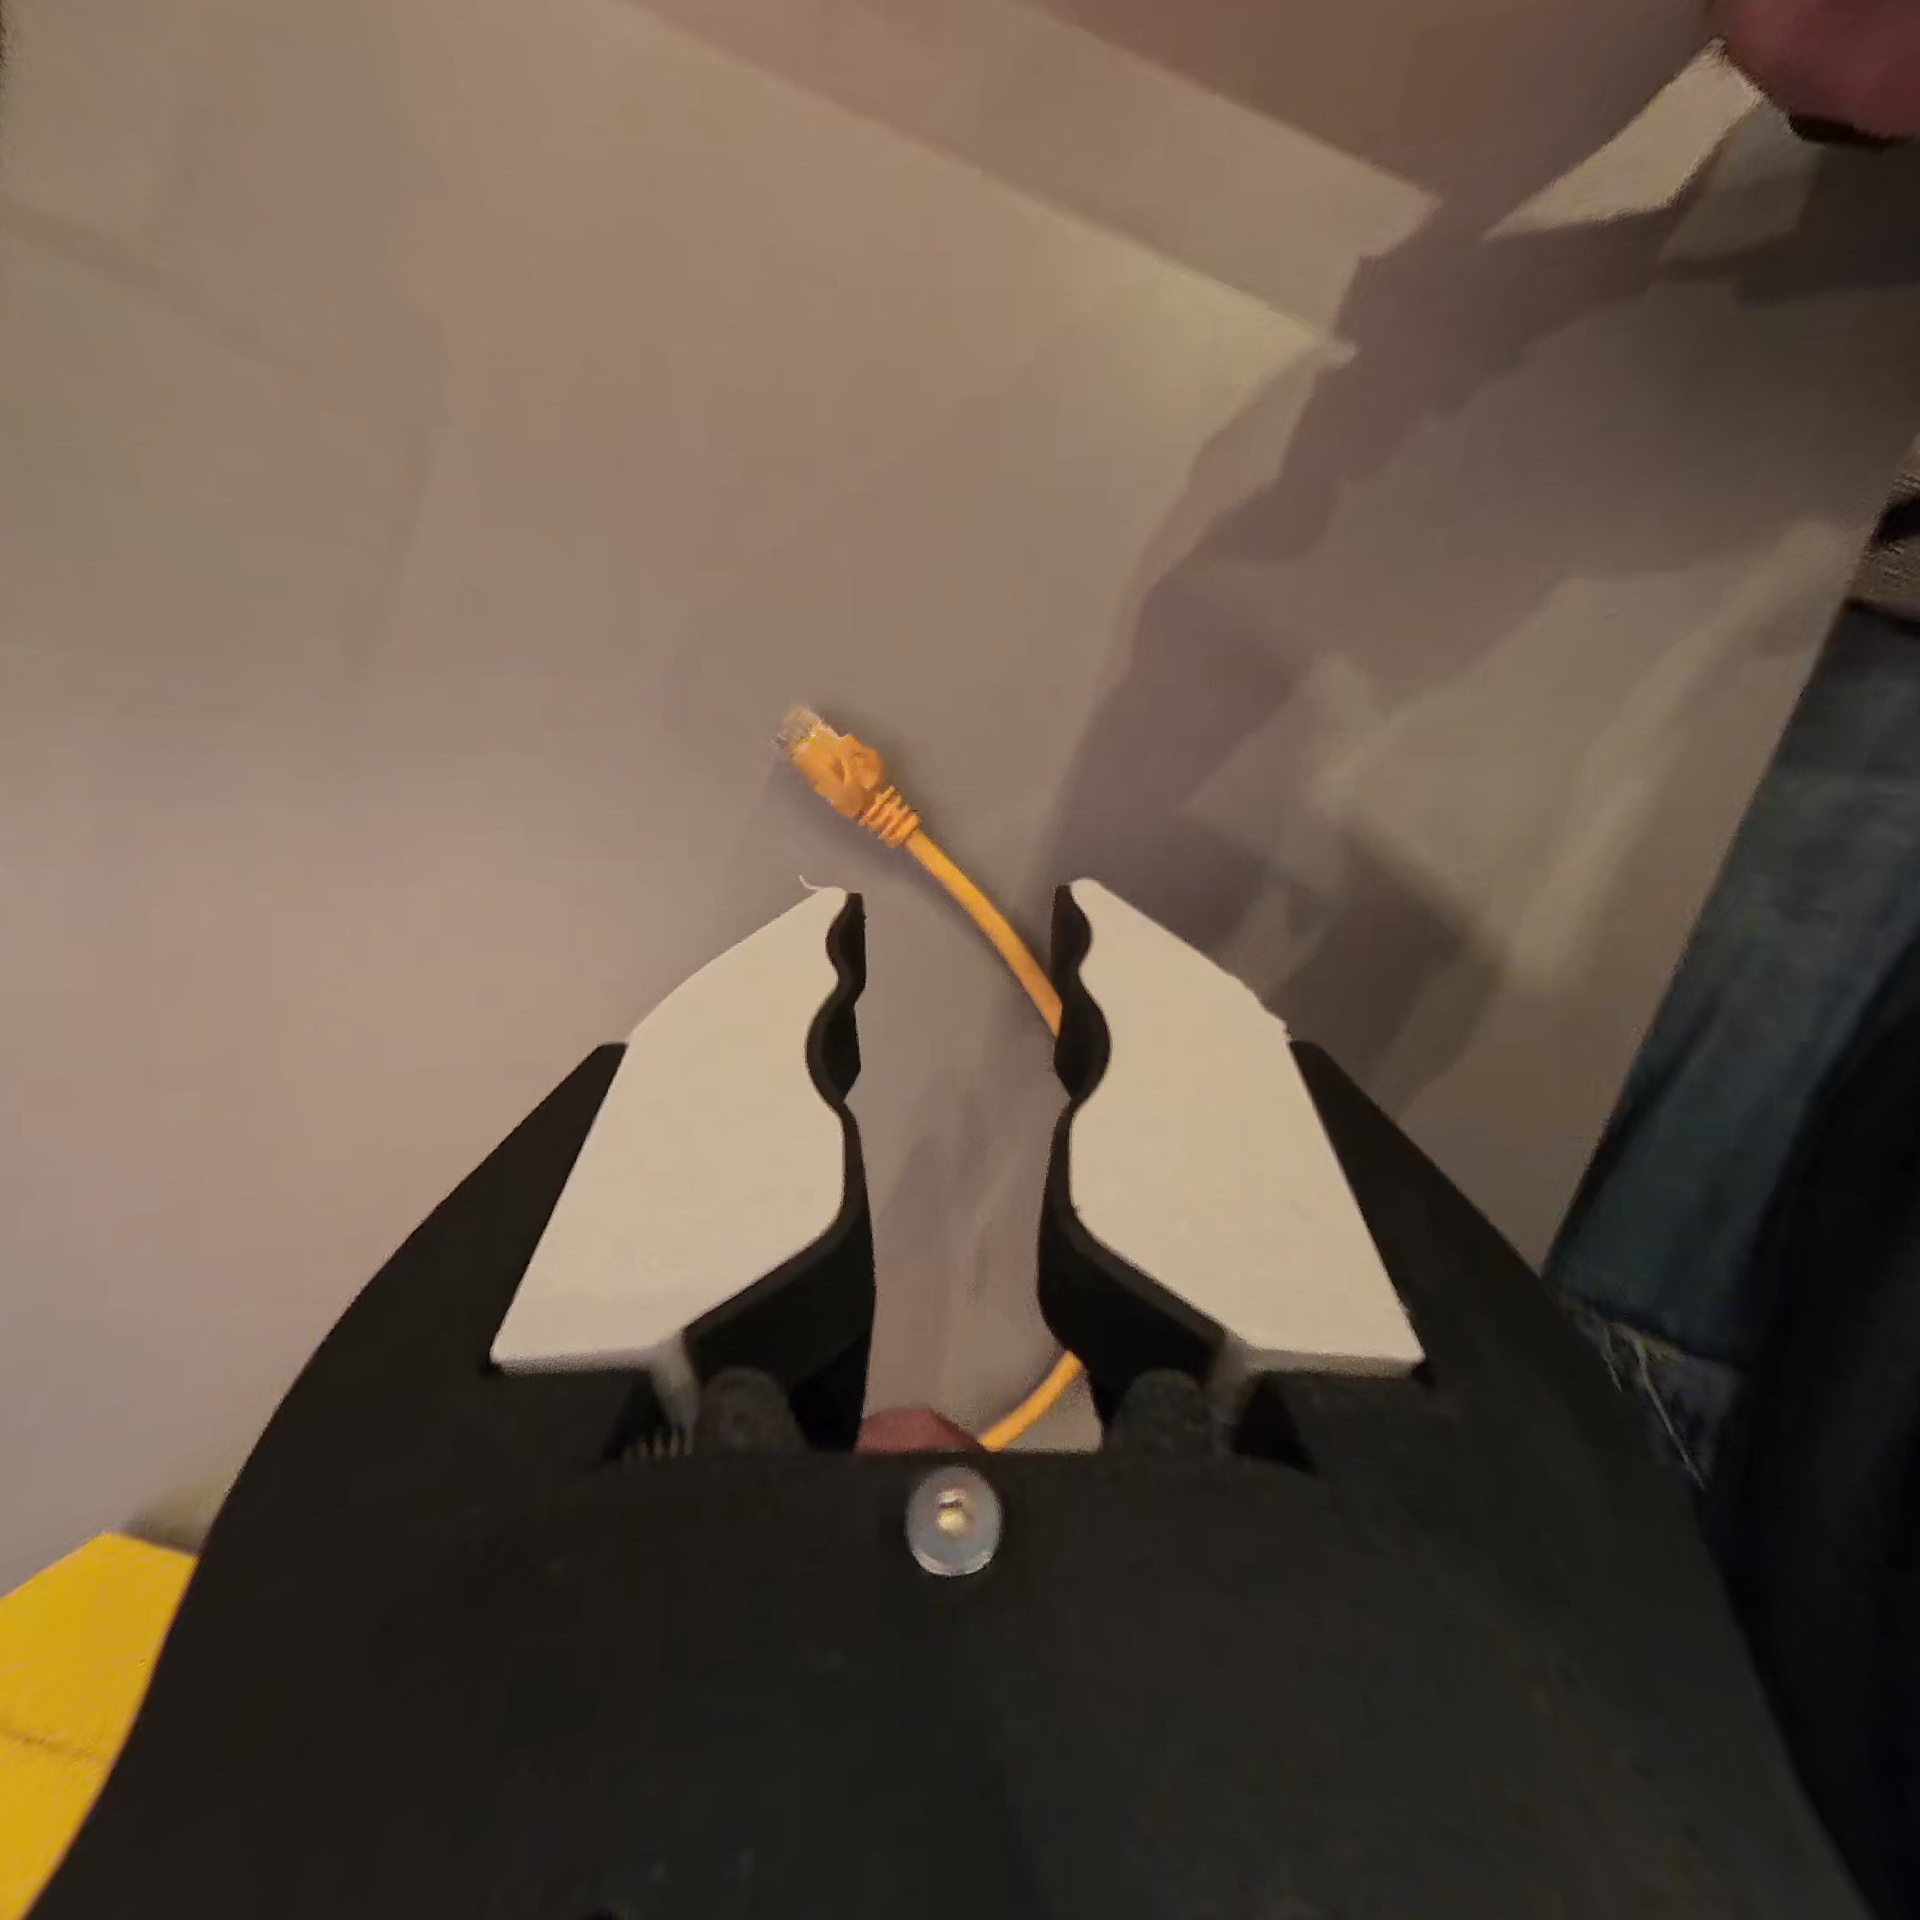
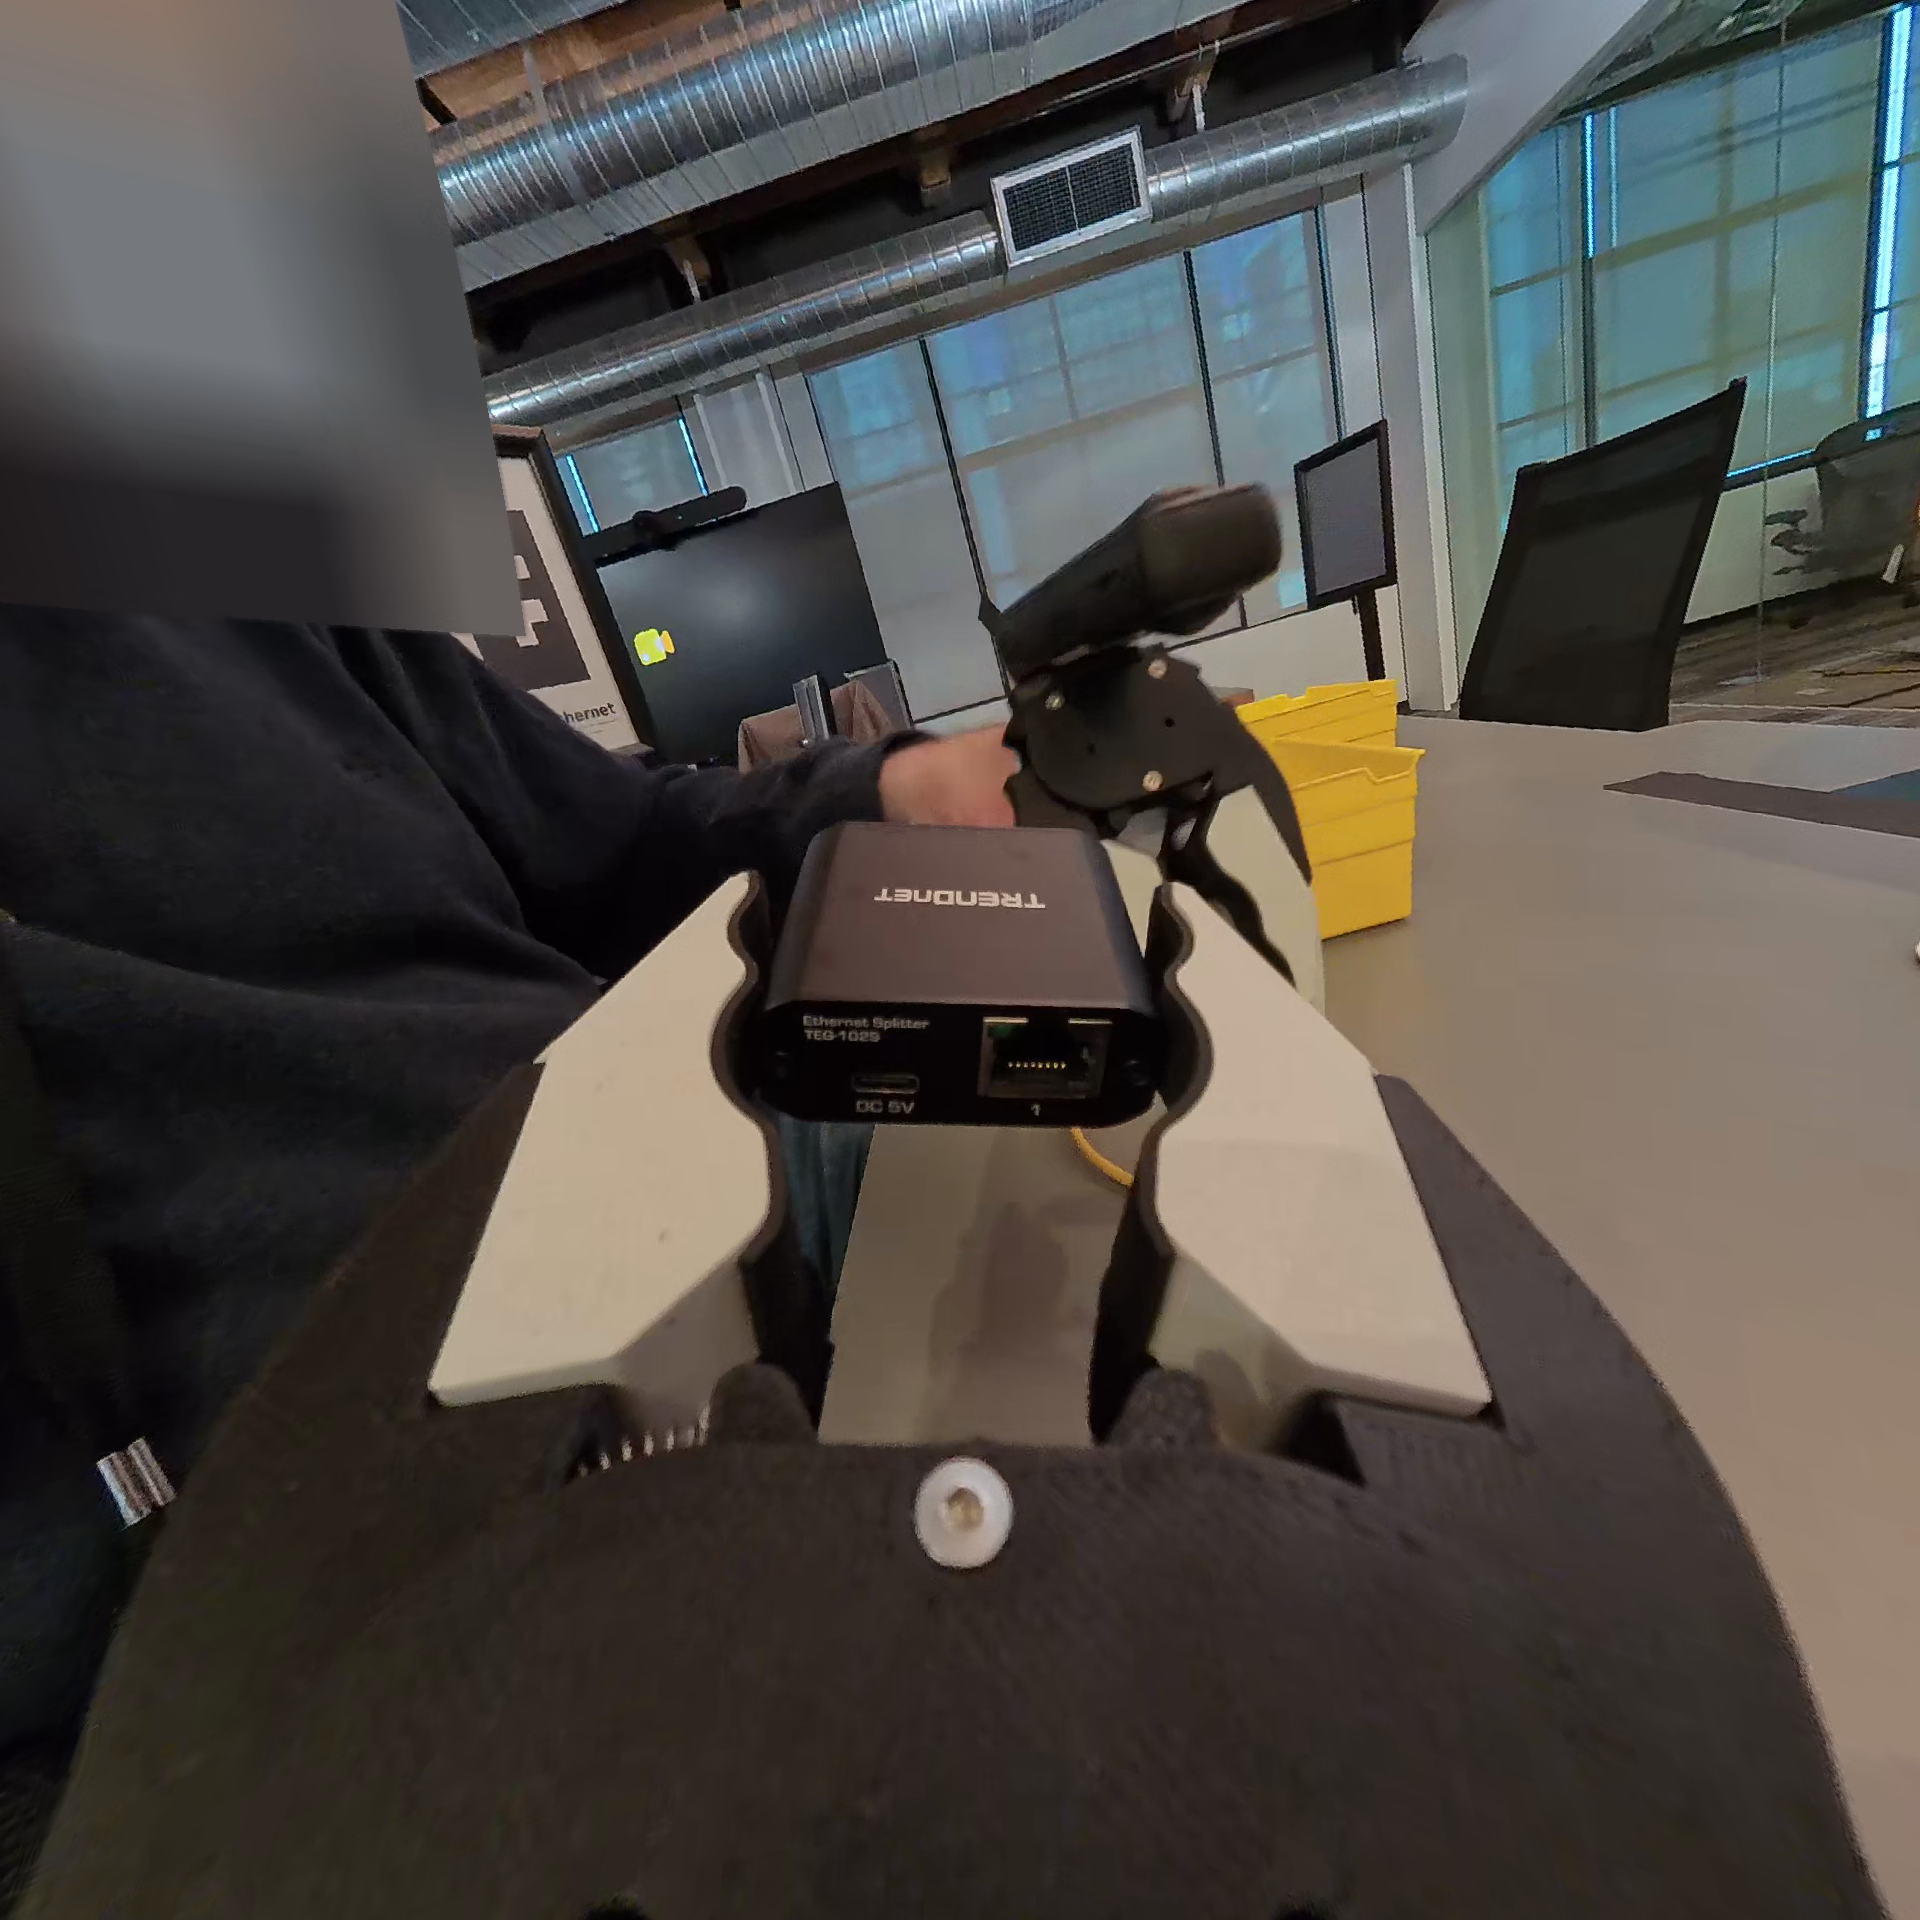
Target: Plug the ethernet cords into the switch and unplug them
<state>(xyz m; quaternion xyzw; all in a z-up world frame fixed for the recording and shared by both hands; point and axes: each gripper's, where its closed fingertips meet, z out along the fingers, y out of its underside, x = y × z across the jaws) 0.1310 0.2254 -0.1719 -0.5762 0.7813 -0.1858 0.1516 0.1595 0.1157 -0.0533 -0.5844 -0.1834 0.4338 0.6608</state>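
Observation:
A yellow ethernet cord lies on the grey table, its plug pointing up-left just beyond my left gripper. That gripper is open and empty above the cord, which runs under its right finger. My right gripper is shut on a small black switch and holds it above the table, its empty ethernet port facing the camera. The left gripper also shows in the right wrist view, behind the switch, held by a hand. A bit of yellow cord shows below the switch.
Stacked yellow bins stand on the table behind the switch, and a yellow corner shows at lower left. The person's dark sleeve fills the left side. Jeans border the table's right edge.

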